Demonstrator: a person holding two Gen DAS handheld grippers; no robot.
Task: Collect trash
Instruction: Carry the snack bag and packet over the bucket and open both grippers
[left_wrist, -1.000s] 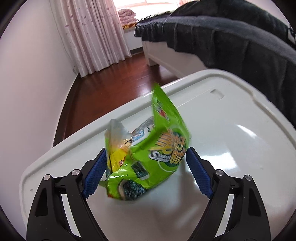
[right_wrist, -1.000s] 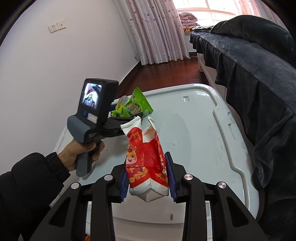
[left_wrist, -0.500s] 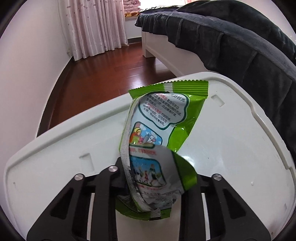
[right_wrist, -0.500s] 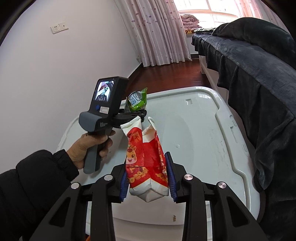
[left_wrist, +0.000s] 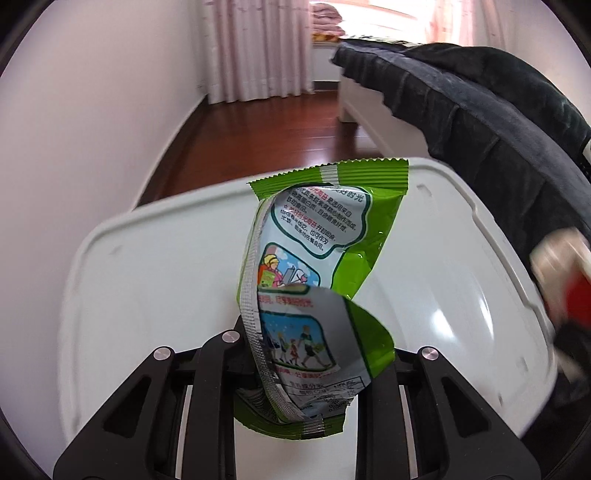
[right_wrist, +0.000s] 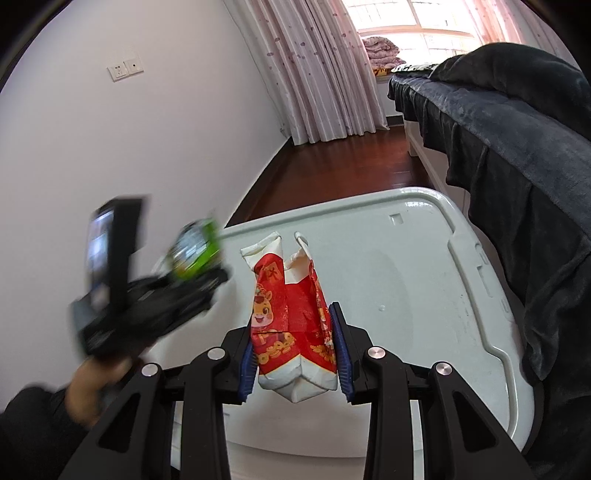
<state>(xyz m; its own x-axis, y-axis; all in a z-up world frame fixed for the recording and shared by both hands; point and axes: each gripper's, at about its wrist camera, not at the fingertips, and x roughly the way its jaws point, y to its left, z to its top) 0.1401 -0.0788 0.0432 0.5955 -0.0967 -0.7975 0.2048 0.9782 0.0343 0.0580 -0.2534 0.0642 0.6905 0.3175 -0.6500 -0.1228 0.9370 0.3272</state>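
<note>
Left gripper clamped tight on a green wrapper, fingers pinching its lower end, the rest standing up and forward from between them, printed back toward the camera, crimped top edge farthest out. Below and beyond the fingers, a white surface with a raised rim. Off to the right of the fingers, at the frame's edge, a blurred patch of red and white. Farther out, dark wood floor, a bed under a dark cover to the right, pale curtains at the back.

Right gripper closed on a red carton, blue pads of the fingers pressed to both its sides, white folded base nearest the camera, torn white top pointing away. Carton held clear above the same white surface, which stretches ahead of the fingers. To the left of the fingers, blurred by motion, the other handheld gripper with the green wrapper in its tip, gripped from below by a hand in a dark sleeve. Past the surface, the floor; to the right, the covered bed; on the white wall, a switch plate; at the far end, curtains and a bright window.
</note>
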